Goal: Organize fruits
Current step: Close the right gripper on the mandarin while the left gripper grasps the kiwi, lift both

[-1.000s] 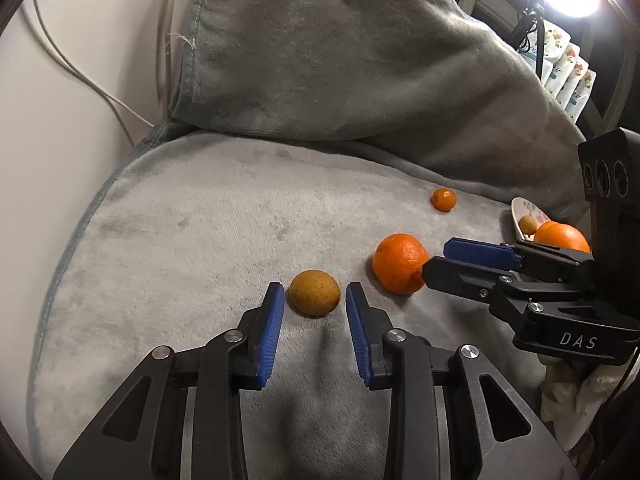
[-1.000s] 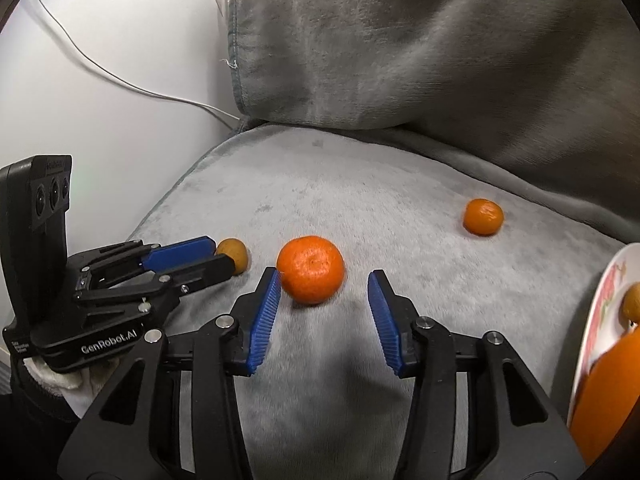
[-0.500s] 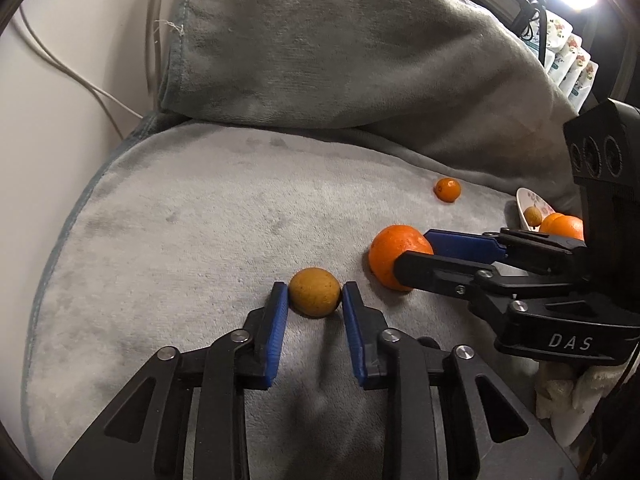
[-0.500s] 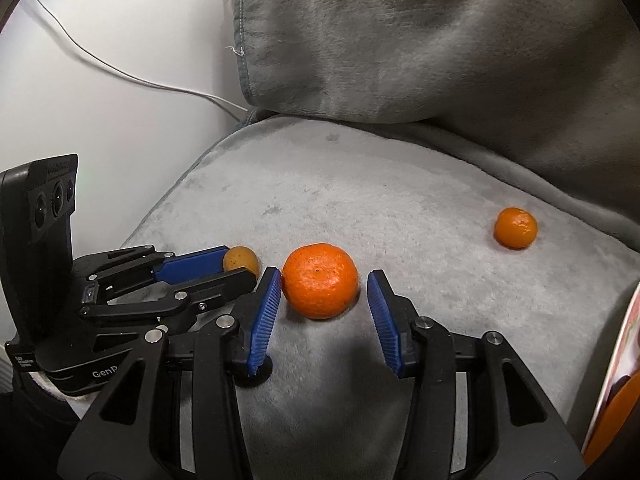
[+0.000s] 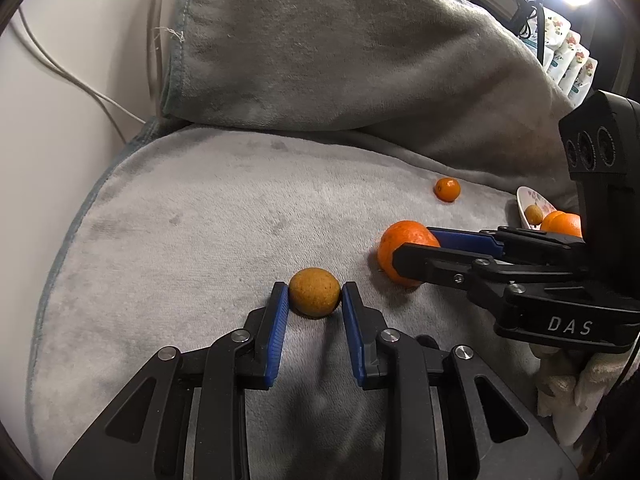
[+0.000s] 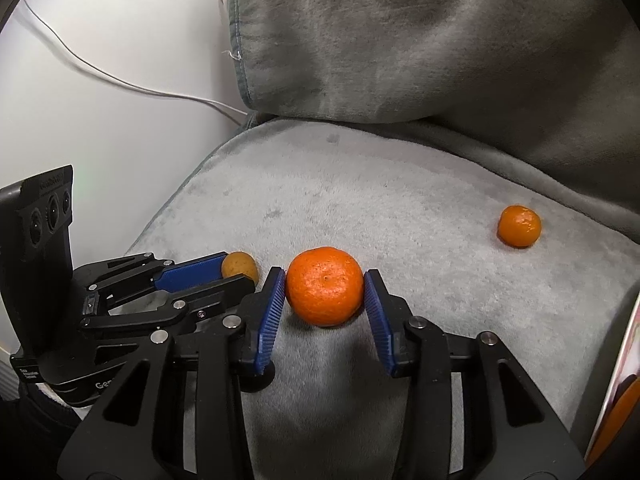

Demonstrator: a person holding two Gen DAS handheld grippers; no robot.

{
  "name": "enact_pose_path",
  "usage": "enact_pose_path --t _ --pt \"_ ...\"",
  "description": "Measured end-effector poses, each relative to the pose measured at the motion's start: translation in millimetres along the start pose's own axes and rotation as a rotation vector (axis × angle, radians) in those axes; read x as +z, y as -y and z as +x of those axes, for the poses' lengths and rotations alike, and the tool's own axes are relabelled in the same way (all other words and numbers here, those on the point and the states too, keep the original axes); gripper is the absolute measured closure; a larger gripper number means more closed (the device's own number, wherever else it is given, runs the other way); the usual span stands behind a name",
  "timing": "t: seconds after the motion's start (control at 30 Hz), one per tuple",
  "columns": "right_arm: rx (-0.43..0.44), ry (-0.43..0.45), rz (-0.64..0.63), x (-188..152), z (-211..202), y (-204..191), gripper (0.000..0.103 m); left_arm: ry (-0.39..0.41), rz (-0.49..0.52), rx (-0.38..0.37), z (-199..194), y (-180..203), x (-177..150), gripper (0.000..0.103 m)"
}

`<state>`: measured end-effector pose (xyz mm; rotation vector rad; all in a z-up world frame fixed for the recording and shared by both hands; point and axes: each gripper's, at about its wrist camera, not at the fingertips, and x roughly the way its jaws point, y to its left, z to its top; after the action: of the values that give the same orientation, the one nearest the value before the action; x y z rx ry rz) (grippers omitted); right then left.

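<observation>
The left hand-held gripper [image 5: 314, 294] points down and forward onto a grey blanket [image 5: 200, 208] spread over a cushioned seat. Its jaws have just been closing and now stand narrow, both blue pads [image 5: 280, 312] pressed against the sides of a small brown fruit [image 5: 314, 291] that rests on the blanket. In the left wrist view this fruit sits just above centre.

The right hand-held gripper [image 6: 325, 298] lies just beside it, at about 3 o'clock from the brown fruit in the left wrist view. Its jaws have just been closing too, and its blue pads [image 6: 274, 304] now touch both sides of a large orange [image 6: 325, 292], which still sits on the blanket. In the right wrist view the left hand-held gripper shows at 9 o'clock, with the brown fruit between its fingers.

A small orange [image 6: 519, 226] lies alone on the blanket, well apart from both, at about 2 o'clock from the large orange in the right wrist view. In the left wrist view a flowered dish [image 5: 526, 200] stands at the 3 o'clock edge with another small brown fruit and orange fruit in it, partly hidden behind the right hand-held gripper. A grey pillow [image 5: 340, 40] leans at 12 o'clock, and a white cable [image 6: 120, 80] runs along the wall at 10 o'clock.
</observation>
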<state>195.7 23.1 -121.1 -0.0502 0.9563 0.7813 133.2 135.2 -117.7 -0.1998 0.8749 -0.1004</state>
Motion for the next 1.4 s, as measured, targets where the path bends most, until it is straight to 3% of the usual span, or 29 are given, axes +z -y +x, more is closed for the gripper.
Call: enact_pose_path --t 0.67,1.4 --pt "-0.030 0.146 -0.015 -12.0 -92.0 13.5 0.061 0.090 0.030 -0.059 -48.4 33.4 4.3 0.078" --pt "-0.196 0.323 0.066 -55.5 -225.7 78.2 0.061 0.155 0.135 -0.189 -79.6 123.5 12.8 0.078"
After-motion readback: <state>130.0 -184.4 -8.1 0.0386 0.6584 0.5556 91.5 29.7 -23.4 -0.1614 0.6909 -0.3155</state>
